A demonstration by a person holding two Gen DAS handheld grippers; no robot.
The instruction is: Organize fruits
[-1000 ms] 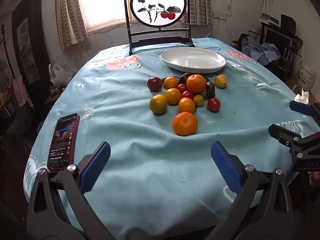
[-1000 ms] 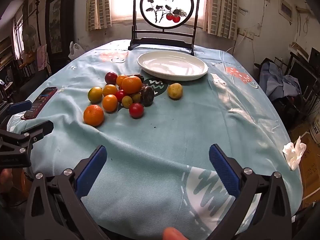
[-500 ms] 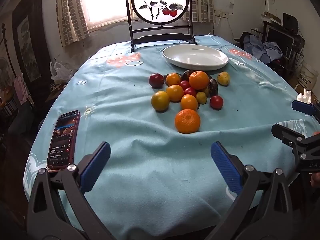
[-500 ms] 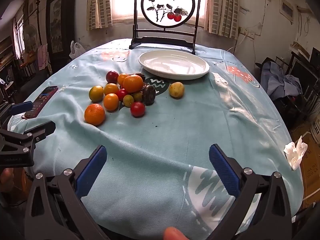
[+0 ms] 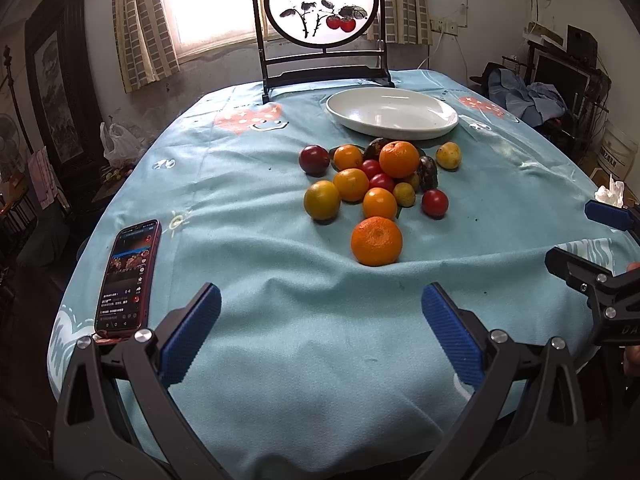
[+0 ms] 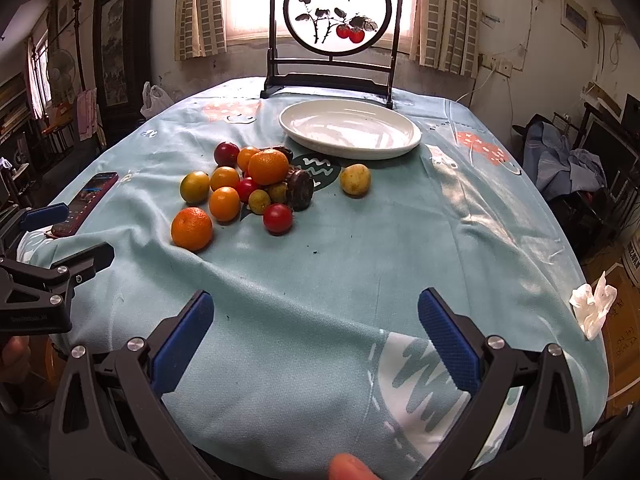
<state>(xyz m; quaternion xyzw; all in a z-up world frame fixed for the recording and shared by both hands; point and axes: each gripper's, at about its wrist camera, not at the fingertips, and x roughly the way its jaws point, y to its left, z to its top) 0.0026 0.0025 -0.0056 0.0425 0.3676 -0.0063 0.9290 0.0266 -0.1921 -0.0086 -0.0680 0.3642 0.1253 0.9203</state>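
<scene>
Fruits (image 5: 376,184) sit heaped ahead of my jaws, short of the white plate (image 5: 392,114); left gripper (image 5: 320,330) and right gripper (image 6: 316,330) both spread wide, holding nothing.

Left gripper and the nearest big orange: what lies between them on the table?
In the left wrist view, only bare, wrinkled blue tablecloth lies between the open left gripper and the big orange.

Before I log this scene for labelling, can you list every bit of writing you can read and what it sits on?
No text reads for certain.
Round painted screen: brush characters above the red fruit, too stylised to quote.
Phone: lit screen with text lines, too small.
Left tongs: faint embossed lettering on the body, blurred.
Right tongs: partial lettering at the frame edge, cut off.
Bucket: print, blurred.
</scene>
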